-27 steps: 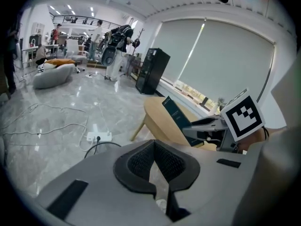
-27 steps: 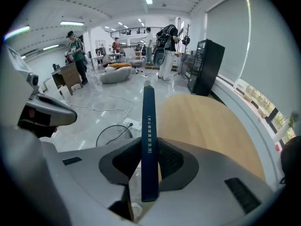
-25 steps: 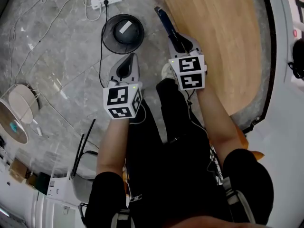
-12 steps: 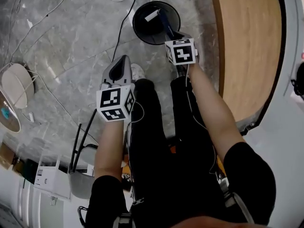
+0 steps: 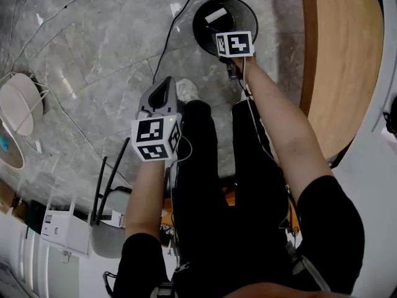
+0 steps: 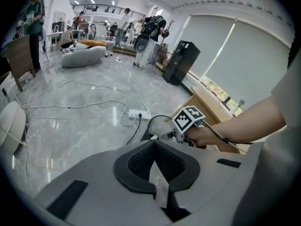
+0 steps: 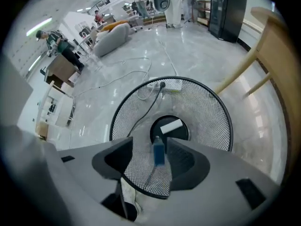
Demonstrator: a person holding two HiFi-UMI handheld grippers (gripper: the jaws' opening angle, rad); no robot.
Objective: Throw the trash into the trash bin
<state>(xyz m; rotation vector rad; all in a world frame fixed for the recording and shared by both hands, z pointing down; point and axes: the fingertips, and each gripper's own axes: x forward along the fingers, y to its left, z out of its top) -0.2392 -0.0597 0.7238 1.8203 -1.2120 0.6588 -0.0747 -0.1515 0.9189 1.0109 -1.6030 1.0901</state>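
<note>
A black mesh trash bin [image 5: 209, 33] stands on the grey floor with a white scrap [image 5: 216, 15] at its bottom. My right gripper [image 7: 150, 139] points steeply down over the bin's rim [image 7: 221, 112]. Its jaws are opening. A small dark blue item [image 7: 159, 154] hangs loose between them, and neither pad presses on it. From the head view only that gripper's marker cube [image 5: 234, 44] shows, over the bin's near rim. My left gripper [image 5: 164, 87] is held lower left of the bin, shut and empty, its tips [image 6: 153, 141] meeting.
A wooden table [image 5: 341, 61] runs along the right, one leg [image 7: 244, 65] beside the bin. A power strip [image 6: 138, 113] and cables lie on the floor past the bin. A round white fan [image 5: 18, 107] and a black-legged chair [image 5: 105, 185] are at left. The person's shoe [image 5: 186, 90] is near the bin.
My right gripper moved from beside the table down over the bin, and its jaws parted, freeing the dark blue item. My left gripper shifted along with the person toward the bin.
</note>
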